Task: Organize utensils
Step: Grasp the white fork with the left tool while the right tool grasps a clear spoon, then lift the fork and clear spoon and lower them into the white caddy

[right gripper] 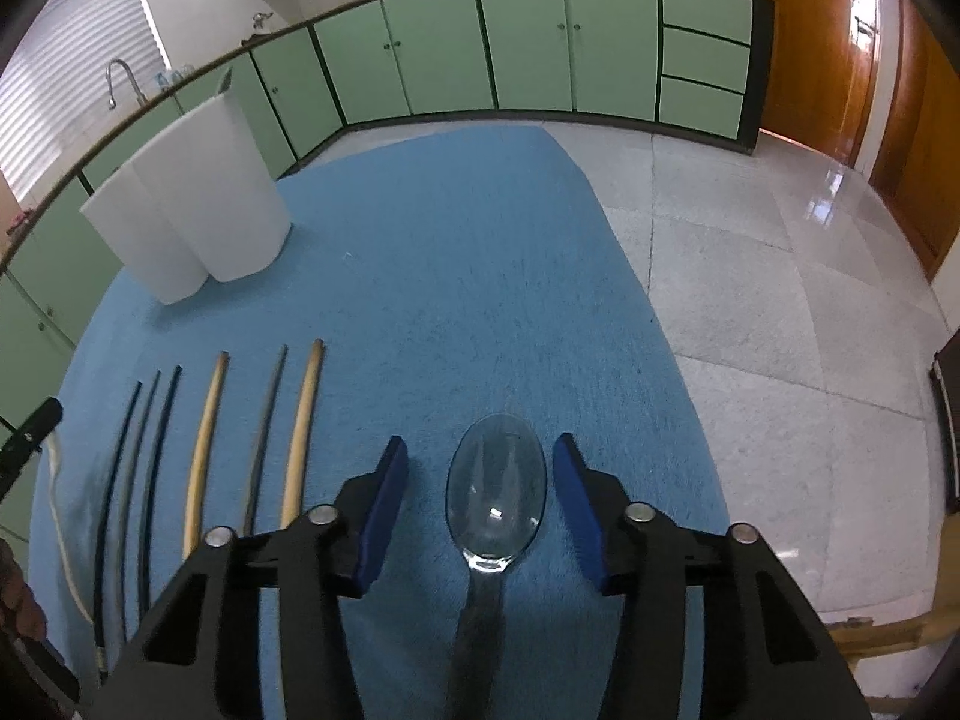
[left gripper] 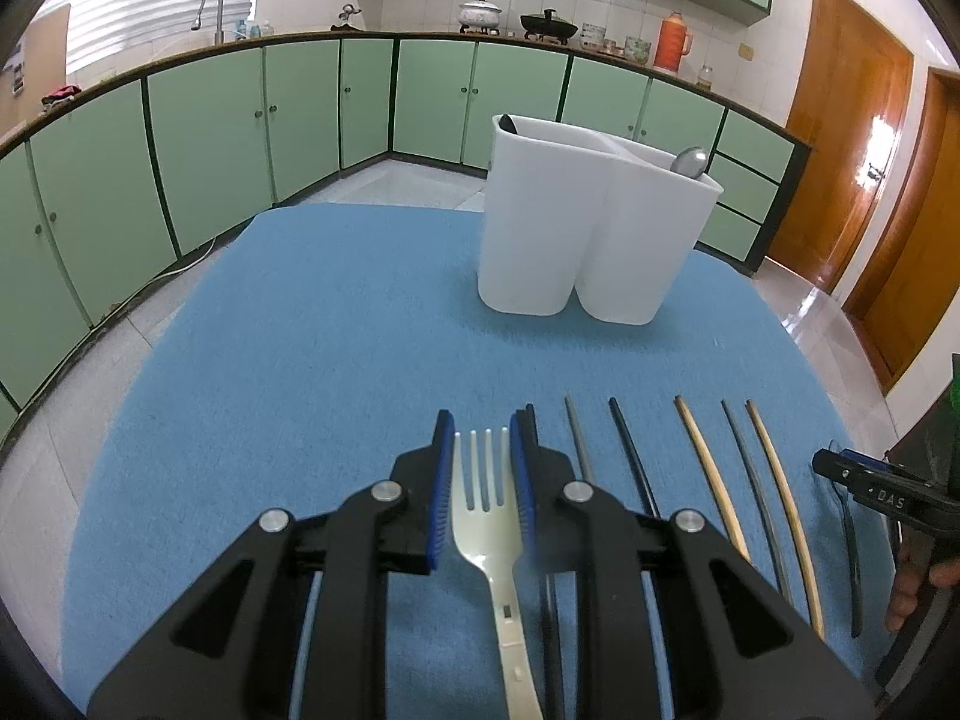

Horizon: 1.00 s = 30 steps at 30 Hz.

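Note:
A white plastic fork (left gripper: 485, 501) lies on the blue mat (left gripper: 336, 324), tines pointing away. My left gripper (left gripper: 480, 429) straddles its head, pads close on both sides but slightly apart from it. A clear plastic spoon (right gripper: 495, 489) lies on the mat between the wide-open fingers of my right gripper (right gripper: 480, 450), untouched. Several chopsticks, dark and bamboo, lie in a row (left gripper: 708, 474) between the two utensils; they also show in the right wrist view (right gripper: 207, 450). A white two-compartment holder (left gripper: 591, 228) stands at the far side, holding a metal spoon (left gripper: 690, 162).
The right gripper shows at the right edge of the left wrist view (left gripper: 864, 480). Green kitchen cabinets (left gripper: 240, 120) run behind the table. Tiled floor (right gripper: 780, 300) lies past the mat's right edge. Wooden doors (left gripper: 852, 138) are at far right.

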Each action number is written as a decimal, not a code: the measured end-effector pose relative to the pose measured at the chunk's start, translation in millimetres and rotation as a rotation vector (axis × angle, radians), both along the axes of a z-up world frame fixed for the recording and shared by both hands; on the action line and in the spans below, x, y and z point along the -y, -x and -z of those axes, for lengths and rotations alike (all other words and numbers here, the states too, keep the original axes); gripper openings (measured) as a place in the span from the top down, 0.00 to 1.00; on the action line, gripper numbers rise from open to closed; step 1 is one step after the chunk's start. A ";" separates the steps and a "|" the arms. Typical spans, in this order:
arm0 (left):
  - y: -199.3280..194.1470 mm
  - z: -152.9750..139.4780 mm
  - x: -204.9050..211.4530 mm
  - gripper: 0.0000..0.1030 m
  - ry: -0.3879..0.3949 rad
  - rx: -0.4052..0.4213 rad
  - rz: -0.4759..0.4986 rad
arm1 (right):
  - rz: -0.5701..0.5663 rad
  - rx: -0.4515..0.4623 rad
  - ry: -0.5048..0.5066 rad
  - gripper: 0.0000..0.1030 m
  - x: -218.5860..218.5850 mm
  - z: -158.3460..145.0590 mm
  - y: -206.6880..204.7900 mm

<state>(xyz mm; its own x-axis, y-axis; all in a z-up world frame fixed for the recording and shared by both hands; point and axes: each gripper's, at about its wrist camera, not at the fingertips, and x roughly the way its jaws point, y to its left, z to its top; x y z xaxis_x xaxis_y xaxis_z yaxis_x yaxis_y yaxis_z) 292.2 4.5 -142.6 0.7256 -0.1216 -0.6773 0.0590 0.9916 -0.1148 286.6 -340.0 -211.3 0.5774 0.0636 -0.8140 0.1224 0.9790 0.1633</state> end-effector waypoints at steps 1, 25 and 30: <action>0.0 0.1 0.2 0.83 0.001 0.000 0.001 | -0.001 -0.003 0.013 0.61 -0.5 0.1 -0.9; 13.5 -26.9 -3.7 0.83 0.019 0.076 0.003 | -0.117 0.225 -0.053 0.70 -10.6 -51.9 35.2; 21.3 -41.2 -2.3 0.83 0.018 0.122 0.006 | -0.147 0.341 -0.051 0.70 -17.4 -82.0 50.9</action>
<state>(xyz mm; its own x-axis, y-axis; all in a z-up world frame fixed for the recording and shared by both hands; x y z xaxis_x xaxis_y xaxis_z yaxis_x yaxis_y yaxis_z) 271.0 6.8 -101.5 0.8018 -0.1372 -0.5817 0.0795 0.9891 -0.1237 235.7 -322.6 -129.3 0.7966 0.2017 -0.5698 -0.0889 0.9715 0.2195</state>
